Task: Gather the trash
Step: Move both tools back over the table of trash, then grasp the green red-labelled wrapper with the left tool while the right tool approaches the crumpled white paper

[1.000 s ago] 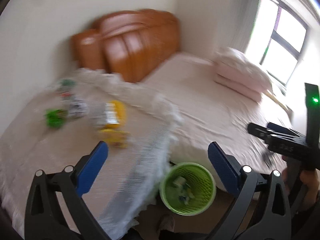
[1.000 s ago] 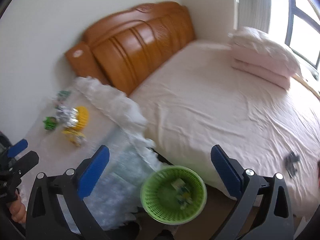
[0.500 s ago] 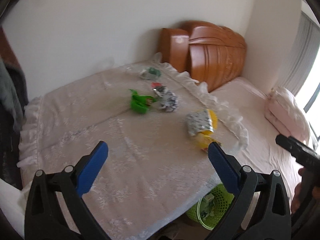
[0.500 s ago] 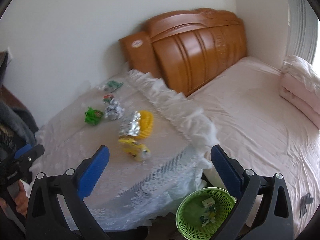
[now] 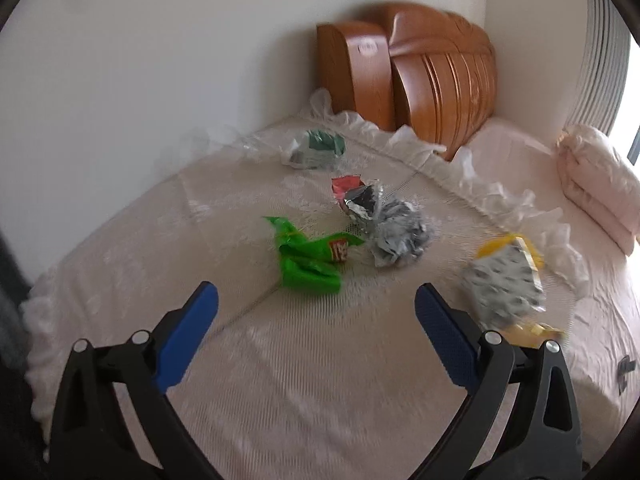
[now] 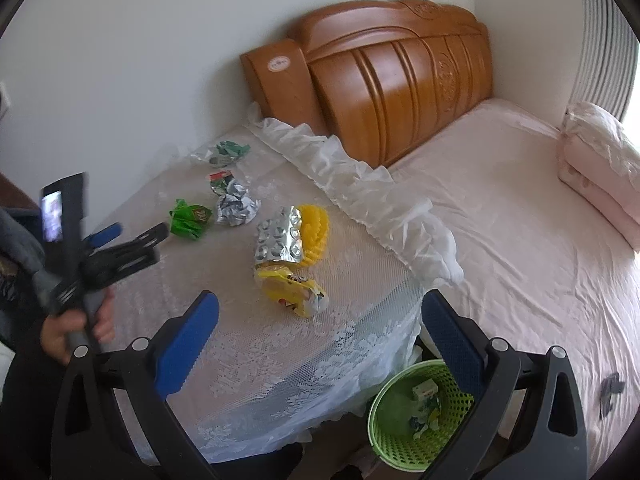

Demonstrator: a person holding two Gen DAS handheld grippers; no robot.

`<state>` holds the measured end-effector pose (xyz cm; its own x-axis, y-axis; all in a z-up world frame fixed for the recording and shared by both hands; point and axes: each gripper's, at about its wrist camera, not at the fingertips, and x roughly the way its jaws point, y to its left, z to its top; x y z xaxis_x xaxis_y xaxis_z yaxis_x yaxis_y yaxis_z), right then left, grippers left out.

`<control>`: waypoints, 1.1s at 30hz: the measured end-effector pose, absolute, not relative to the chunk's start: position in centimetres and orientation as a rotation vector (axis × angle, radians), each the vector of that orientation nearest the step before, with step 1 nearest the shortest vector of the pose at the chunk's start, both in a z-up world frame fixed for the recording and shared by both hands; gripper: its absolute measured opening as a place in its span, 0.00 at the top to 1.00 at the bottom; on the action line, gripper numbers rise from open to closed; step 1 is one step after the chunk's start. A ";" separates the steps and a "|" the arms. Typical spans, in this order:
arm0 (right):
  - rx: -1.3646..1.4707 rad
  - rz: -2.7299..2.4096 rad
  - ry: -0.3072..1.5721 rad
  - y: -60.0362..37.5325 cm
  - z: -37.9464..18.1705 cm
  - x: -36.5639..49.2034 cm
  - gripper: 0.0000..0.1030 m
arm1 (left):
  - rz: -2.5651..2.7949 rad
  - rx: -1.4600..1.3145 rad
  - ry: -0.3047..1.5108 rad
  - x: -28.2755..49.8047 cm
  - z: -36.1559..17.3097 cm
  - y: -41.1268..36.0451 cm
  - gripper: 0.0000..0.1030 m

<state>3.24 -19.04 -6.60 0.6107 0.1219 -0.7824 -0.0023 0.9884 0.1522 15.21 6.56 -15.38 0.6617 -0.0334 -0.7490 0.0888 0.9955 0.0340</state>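
Observation:
Trash lies on a lace-covered table (image 5: 280,380): a bright green wrapper (image 5: 310,258), a crumpled silver wrapper (image 5: 394,226), a dark green and white wrapper (image 5: 318,148) at the back, and a silver and yellow bag (image 5: 506,280) at the right. My left gripper (image 5: 316,316) is open and empty, just short of the green wrapper. My right gripper (image 6: 318,330) is open and empty above the table's near edge, close to a yellow wrapper (image 6: 294,290). A green mesh bin (image 6: 416,414) holding some trash stands on the floor below it.
A wooden headboard (image 6: 396,76) and a bed with a pink sheet (image 6: 520,208) lie right of the table. Folded pink bedding (image 6: 600,168) sits at the far right. A white wall (image 5: 160,60) runs behind the table. The left gripper (image 6: 132,242) shows in the right wrist view.
Both grippers swung left from the bed and bin toward the table. The left gripper has moved in closer to the green wrapper. Both stayed open.

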 end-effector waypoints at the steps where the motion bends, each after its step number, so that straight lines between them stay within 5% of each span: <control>1: 0.142 0.062 0.919 -18.8 -6.7 3.3 0.02 | -0.075 0.072 0.860 16.5 -16.3 6.6 0.10; 13: 0.133 0.006 1.005 -15.9 -8.3 4.9 0.02 | -0.121 0.045 0.991 22.7 -22.4 7.2 0.42; 33: -0.161 0.242 1.104 -2.9 -14.3 22.8 0.02 | 0.014 -0.139 0.891 14.9 -14.3 15.3 0.46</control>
